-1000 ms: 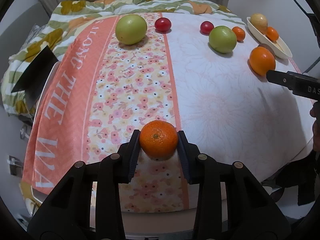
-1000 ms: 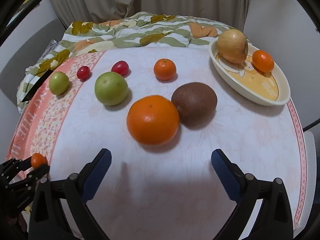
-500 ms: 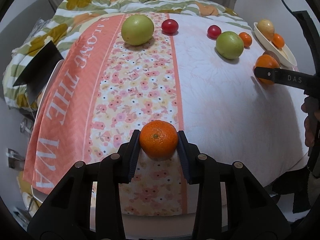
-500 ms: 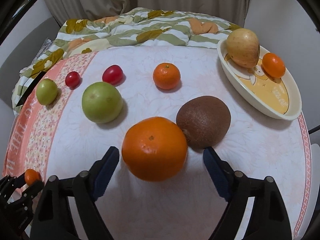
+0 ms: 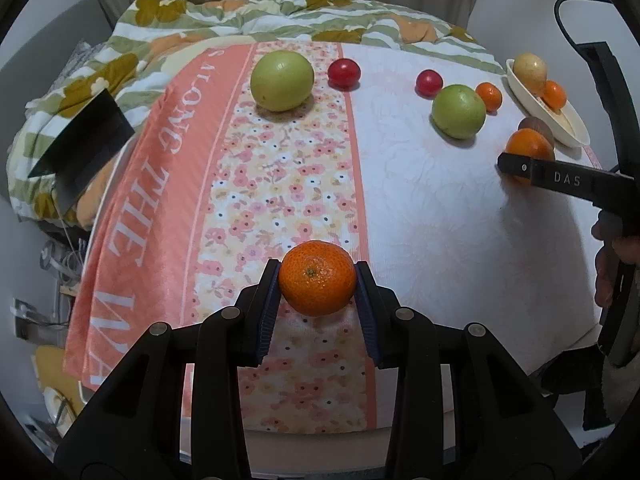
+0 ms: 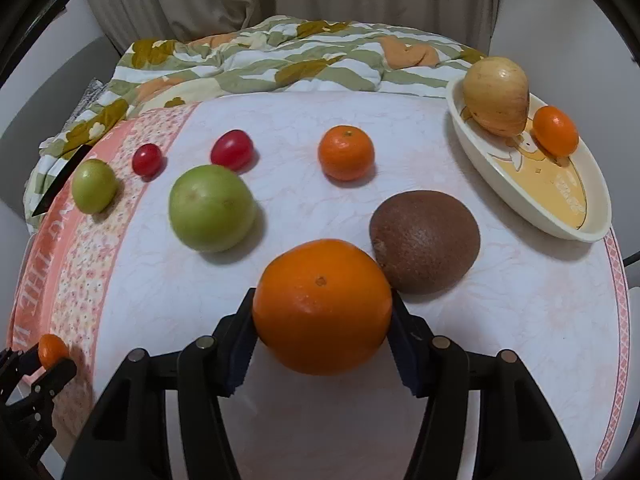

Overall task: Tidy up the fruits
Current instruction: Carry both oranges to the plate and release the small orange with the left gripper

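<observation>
My left gripper (image 5: pixel 317 284) is shut on a small mandarin (image 5: pixel 317 277) held just above the floral strip of the tablecloth; it also shows in the right wrist view (image 6: pixel 51 350). My right gripper (image 6: pixel 322 312) is closed around a large orange (image 6: pixel 322 306) on the white cloth, pads touching both sides. A brown kiwi (image 6: pixel 425 247) touches the orange on its right. An oval bowl (image 6: pixel 592 224) at the far right holds a yellow pear (image 6: pixel 496 96) and a small orange fruit (image 6: pixel 555 130).
On the cloth lie two green apples (image 6: pixel 211 208) (image 6: pixel 94 186), two red cherry tomatoes (image 6: pixel 232 155) (image 6: pixel 147 159) and another mandarin (image 6: pixel 346 153). A rumpled leaf-pattern blanket (image 6: pixel 280 60) lies behind the table. A dark flat object (image 5: pixel 84 142) sits at the left edge.
My right gripper moved forward and closed from wide open onto the large orange. My left gripper kept holding the mandarin and shifted slightly.
</observation>
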`<state>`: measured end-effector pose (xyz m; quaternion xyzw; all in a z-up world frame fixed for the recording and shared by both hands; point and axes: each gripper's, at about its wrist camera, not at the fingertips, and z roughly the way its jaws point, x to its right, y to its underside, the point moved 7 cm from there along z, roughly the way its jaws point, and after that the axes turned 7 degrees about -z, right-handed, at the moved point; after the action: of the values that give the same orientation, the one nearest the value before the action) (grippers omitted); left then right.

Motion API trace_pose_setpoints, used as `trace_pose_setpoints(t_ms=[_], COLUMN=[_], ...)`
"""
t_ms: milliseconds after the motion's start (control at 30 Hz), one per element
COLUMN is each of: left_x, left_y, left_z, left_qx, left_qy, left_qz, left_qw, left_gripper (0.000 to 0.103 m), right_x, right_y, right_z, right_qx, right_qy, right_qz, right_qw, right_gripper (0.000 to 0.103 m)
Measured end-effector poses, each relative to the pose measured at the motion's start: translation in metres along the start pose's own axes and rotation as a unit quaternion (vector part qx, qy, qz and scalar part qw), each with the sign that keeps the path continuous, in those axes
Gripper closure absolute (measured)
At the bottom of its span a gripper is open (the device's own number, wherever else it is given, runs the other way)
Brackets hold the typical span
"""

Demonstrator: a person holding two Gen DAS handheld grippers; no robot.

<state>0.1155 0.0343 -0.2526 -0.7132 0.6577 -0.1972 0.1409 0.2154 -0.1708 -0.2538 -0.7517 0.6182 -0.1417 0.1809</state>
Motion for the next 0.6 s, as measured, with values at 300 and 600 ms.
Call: trace_pose_setpoints(t_ms=[300,600], left_x=[0.000,0.013], left_y=[-0.009,-0.029], left_z=[-0.026,-0.065], left_qx=[0.021,0.049], left_qy=[0.003,0.020], left_qz=[0.010,0.038], left_qw=[0.9997,0.9979], left_gripper=[0.059,0.059], right_x=[-0.010,-0.014], right_y=[-0.001,-0.005], right_z=[-0.026,-0.074], right_qx=[0.017,0.043], right_qy=[-0.012,-0.005], right_qz=[-0.003,-0.001], right_qw=[1.000,0.999], right_gripper=[0.048,0.048])
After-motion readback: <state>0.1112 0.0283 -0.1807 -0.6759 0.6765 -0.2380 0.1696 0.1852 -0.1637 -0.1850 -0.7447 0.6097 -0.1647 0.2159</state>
